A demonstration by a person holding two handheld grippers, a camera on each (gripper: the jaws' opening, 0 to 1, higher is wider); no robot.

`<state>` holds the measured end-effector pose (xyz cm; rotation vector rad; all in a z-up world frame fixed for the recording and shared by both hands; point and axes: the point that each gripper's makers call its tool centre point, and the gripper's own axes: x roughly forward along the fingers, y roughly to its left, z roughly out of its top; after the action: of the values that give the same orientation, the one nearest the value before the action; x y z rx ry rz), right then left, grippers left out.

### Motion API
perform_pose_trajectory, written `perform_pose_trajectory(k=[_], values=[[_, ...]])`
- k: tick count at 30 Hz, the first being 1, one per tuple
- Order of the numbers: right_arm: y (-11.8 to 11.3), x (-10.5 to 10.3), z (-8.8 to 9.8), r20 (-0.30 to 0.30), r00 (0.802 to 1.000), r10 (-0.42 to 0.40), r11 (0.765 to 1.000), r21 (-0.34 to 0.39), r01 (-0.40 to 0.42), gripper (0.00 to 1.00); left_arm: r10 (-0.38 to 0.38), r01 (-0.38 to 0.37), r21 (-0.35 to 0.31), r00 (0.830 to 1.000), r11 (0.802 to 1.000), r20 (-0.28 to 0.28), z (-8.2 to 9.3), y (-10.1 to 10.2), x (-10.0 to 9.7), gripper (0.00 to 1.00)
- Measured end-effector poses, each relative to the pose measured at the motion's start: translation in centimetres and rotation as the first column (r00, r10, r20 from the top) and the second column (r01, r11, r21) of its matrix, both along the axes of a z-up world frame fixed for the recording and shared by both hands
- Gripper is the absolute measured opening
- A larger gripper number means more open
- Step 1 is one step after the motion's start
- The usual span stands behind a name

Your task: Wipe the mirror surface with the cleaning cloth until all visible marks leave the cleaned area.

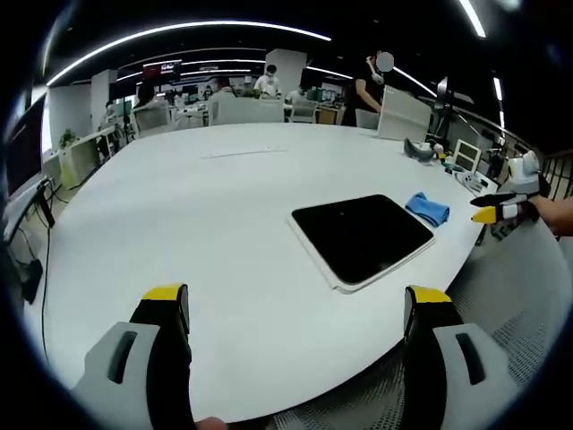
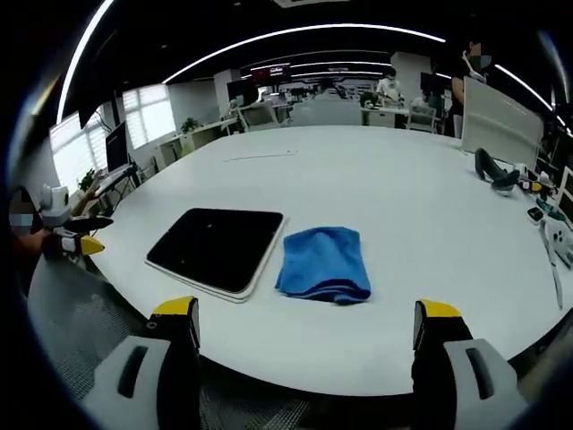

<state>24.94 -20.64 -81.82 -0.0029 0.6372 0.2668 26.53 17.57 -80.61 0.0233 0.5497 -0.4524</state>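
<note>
**Before the first wipe: cloth not yet picked up**

The flat rectangular mirror with a dark reflective face and a pale rim (image 2: 218, 249) lies on the big white oval table (image 2: 376, 179), close to the table's near edge where I stand. Just beside it, along one of its short sides and perhaps touching its rim, sits the folded blue cleaning cloth (image 2: 322, 262), also near that edge. In the left gripper view the same mirror (image 1: 363, 237) shows with the cloth (image 1: 428, 209) beyond its far corner.

I judge the task to be at its very start: the cloth is untouched and nothing is on the glass. From here I cannot make out any marks on the mirror; the face reads as plain black, so they may be too faint for these views.

My right gripper (image 2: 309, 322) hangs off the table's near edge, jaws spread wide and empty, aimed roughly at the cloth. My left gripper (image 1: 295, 309) is likewise wide and empty, over the near edge and facing the mirror.

The next move, as I see it, calls for bringing the right jaws forward and down over the cloth, pinching a good fold of it, then carrying it onto the mirror. The left could steady the rim so the mirror does not slide.

Further along the table's far edge lie small dark and white oddments (image 2: 497, 170).
</note>
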Motion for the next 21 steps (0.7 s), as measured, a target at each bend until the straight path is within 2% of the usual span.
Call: perform_pose_trajectory(k=[21], values=[[0.26, 0.11, -0.17, -0.011, 1.0, 0.015, 1.0, -0.004, -0.016, 0.98, -0.017, 0.017, 0.01, 1.0, 1.0, -0.005, -0.18, -0.17, 0.03, 0.99]])
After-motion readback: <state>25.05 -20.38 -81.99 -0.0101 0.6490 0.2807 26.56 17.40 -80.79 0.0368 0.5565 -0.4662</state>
